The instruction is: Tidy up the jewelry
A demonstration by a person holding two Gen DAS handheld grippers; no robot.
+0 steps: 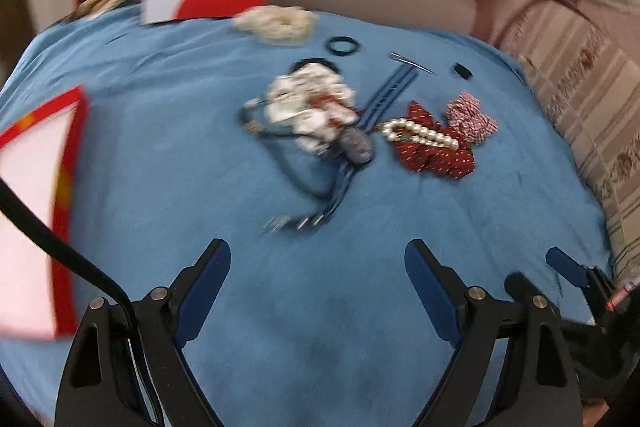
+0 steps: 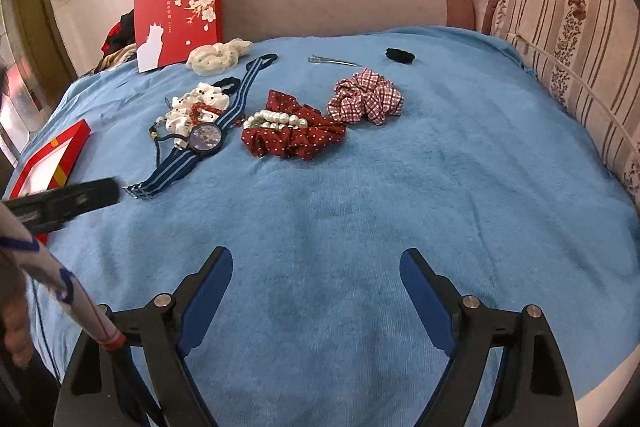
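Jewelry and hair things lie on a blue towel (image 2: 400,187): a blue striped-strap watch (image 2: 206,139), a pearl bracelet (image 2: 276,119) on a dark red dotted scrunchie (image 2: 296,139), a red checked scrunchie (image 2: 366,97), a white patterned scrunchie (image 2: 198,105), a cream scrunchie (image 2: 218,55), a silver hair clip (image 2: 332,61) and a black hair tie (image 2: 400,55). My right gripper (image 2: 316,267) is open and empty, well short of them. My left gripper (image 1: 318,259) is open and empty in front of the watch (image 1: 356,145); it also shows in the right wrist view (image 2: 72,199).
An open red box tray (image 2: 52,159) lies at the towel's left edge. Its red lid with white flowers (image 2: 178,15) leans against the sofa back. Striped cushions (image 2: 568,39) bound the right side and the back.
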